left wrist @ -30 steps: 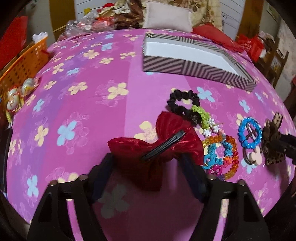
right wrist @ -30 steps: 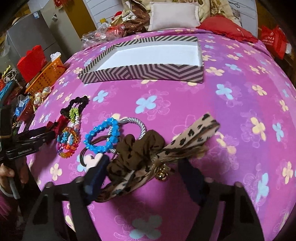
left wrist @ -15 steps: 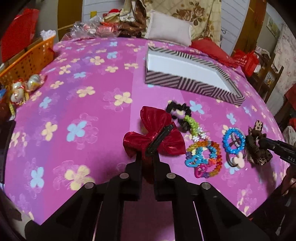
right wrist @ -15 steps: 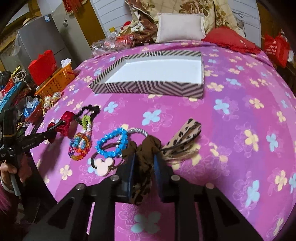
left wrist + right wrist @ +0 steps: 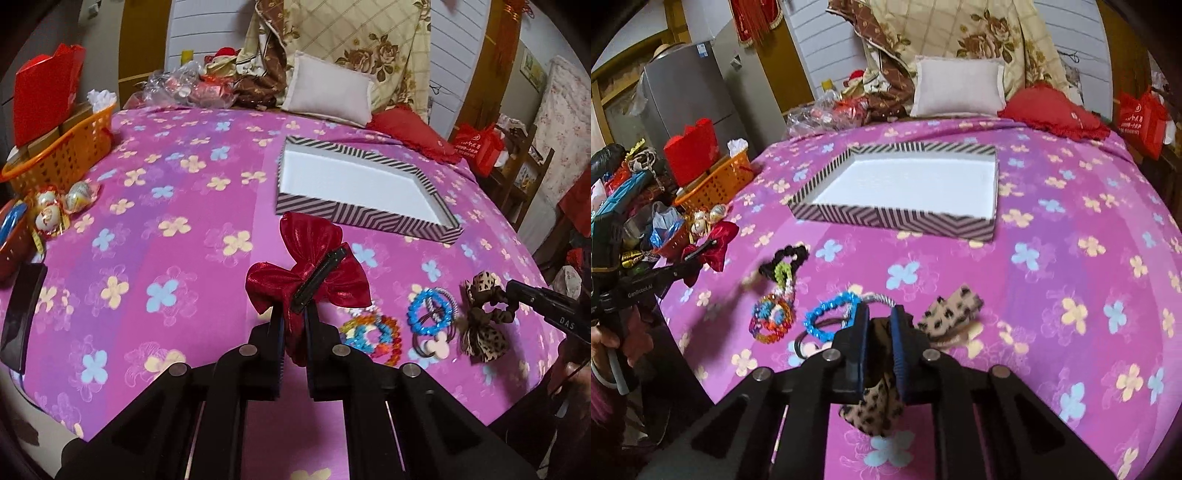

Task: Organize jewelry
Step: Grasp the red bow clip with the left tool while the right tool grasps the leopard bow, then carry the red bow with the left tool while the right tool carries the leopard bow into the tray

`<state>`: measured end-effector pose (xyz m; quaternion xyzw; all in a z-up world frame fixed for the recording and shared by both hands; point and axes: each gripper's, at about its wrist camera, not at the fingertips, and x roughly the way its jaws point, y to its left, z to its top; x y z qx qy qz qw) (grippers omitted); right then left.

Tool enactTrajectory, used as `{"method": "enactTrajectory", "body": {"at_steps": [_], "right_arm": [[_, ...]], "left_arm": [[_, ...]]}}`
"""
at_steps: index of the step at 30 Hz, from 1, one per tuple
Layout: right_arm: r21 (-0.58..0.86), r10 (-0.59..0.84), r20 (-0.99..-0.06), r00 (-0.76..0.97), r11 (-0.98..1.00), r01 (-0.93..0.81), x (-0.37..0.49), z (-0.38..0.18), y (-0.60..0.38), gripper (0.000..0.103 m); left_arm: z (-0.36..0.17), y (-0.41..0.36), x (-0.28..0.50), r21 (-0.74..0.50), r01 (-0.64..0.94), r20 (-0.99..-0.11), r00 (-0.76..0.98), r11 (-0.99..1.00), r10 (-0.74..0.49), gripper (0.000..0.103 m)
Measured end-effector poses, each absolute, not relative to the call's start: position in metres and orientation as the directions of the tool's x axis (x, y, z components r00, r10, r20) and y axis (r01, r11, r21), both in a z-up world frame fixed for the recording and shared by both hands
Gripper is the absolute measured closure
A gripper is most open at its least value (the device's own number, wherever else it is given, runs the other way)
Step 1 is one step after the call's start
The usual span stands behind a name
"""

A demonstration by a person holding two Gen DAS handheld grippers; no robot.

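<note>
My left gripper (image 5: 293, 321) is shut on a red bow hair clip (image 5: 314, 273) and holds it above the pink flowered cloth. My right gripper (image 5: 879, 328) is shut on a leopard-print bow scrunchie (image 5: 947, 308), lifted off the cloth; it also shows in the left wrist view (image 5: 482, 321). A striped box (image 5: 354, 188) with a white inside lies open further back, also in the right wrist view (image 5: 908, 184). On the cloth lie a blue bead bracelet (image 5: 831, 314), a multicolour bead bracelet (image 5: 772, 317) and a black scrunchie (image 5: 786, 258).
An orange basket (image 5: 62, 151) and wrapped sweets (image 5: 55, 206) sit at the left edge. A pale pillow (image 5: 328, 92), a red cushion (image 5: 1056, 110) and bags (image 5: 192, 85) lie behind the box. A black object (image 5: 22, 314) hangs at the near left edge.
Both grippers have shut, the left on the red bow clip and the right on the leopard scrunchie. Both have since lifted their pieces off the cloth and drawn back.
</note>
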<state>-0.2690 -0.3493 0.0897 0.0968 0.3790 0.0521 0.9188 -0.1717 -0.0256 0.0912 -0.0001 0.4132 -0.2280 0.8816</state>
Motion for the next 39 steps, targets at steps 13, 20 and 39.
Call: {"method": "enactTrajectory", "body": {"at_steps": [13,20,39], "right_arm": [[0.196,0.145,-0.65,0.746,0.98,-0.019,-0.267,0.112,-0.357,0.092],[0.161,0.124,-0.607,0.785,0.986,-0.032,-0.259,0.141,-0.356,0.093],[0.125,0.1,-0.593,0.799,0.992,-0.032,-0.213,0.166,-0.367,0.093]], "left_arm": [[0.093,-0.038,-0.17,-0.209,0.412,-0.723,0.545,0.887,-0.424,0.103],[0.098,-0.043,-0.165,-0.22,0.411,-0.718,0.546,0.885,-0.432,0.103],[0.105,-0.079,-0.122,-0.181,0.401,-0.72,0.568,0.898,-0.398,0.103]]}}
